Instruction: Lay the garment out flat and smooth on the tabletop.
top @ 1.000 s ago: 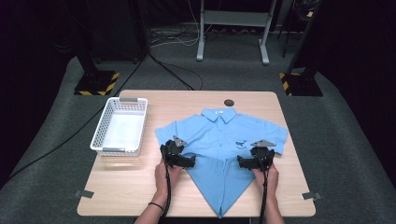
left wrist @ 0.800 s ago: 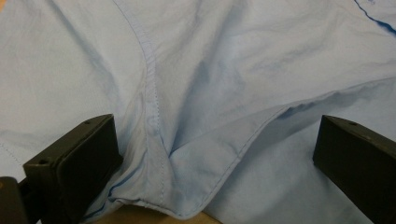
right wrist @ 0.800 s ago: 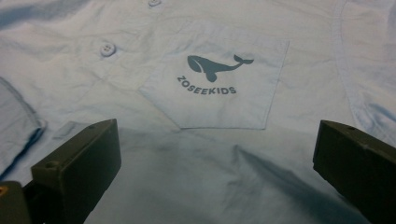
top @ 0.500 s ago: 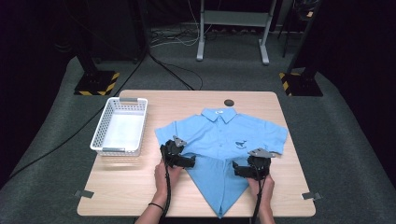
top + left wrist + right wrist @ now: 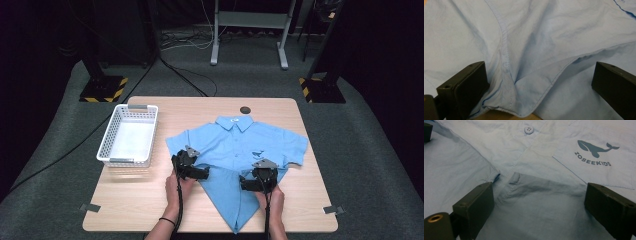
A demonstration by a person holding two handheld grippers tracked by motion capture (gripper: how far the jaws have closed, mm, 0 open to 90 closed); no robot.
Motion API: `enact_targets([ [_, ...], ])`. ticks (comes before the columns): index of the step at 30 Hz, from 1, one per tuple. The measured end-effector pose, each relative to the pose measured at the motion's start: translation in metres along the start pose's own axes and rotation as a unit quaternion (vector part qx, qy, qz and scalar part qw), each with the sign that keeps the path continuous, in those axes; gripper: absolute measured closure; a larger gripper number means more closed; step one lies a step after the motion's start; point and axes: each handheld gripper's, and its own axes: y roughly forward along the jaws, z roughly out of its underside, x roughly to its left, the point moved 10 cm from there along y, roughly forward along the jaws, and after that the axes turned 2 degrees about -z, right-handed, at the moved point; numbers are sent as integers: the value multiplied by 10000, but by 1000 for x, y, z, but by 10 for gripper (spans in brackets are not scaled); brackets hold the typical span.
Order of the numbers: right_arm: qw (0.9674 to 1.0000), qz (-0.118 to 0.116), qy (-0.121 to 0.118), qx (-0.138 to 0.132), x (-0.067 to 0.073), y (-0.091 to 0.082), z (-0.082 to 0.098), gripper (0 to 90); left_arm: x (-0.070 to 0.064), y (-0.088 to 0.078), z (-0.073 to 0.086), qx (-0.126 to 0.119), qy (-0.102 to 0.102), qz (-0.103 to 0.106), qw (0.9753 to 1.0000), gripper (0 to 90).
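A light blue short-sleeved shirt (image 5: 240, 145) lies front up on the wooden table (image 5: 150, 205), its lower sides folded in to a point at the near edge. My left gripper (image 5: 204, 173) rests at the shirt's left folded edge, open, with a seam and a fold of cloth (image 5: 524, 75) between its wide jaws. My right gripper (image 5: 245, 183) sits over the shirt's right lower part, open. Its jaws have just been closing a little, with flat cloth (image 5: 541, 195) between them and not pinched. A whale print (image 5: 596, 148) and a button (image 5: 529, 129) lie ahead of it.
A white mesh basket (image 5: 112, 150) stands empty at the table's left. A small dark round object (image 5: 245, 110) lies at the far edge behind the collar. Bare wood shows to the left of the shirt and along the near edge.
My right gripper has slid left and toward the person, onto the shirt's lower middle. The left gripper has stayed put.
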Motion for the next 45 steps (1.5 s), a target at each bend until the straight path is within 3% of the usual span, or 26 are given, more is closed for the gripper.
enact_targets([
  [7, 9999, -84, 61, -78, 0, -1, -1, 201, 0, 0, 0, 2, -4, -3, 10000, 1],
  [10, 9996, -220, -33, -150, 3, -3, -2, 341, 0, 0, 0, 3, 1, -3, 10000, 0],
  [18, 9995, -196, 75, -227, -2, -5, -4, 615, 0, 0, 0, 2, 2, -4, 10000, 1],
  [25, 9989, -302, 252, -262, -4, -7, -3, 784, 0, 0, 0, 0, -6, -3, 10000, 0],
  [28, 9984, -347, 332, -284, -5, -8, -2, 814, 0, 0, 0, 0, -5, -3, 10000, 1],
  [34, 9987, -258, 192, -400, -2, -12, -1, 826, 0, 0, 0, -9, -5, 1, 10000, 2],
  [45, 9976, -226, 358, -546, -2, -27, 8, 835, 0, 0, 0, -6, -8, 3, 10000, 2],
])
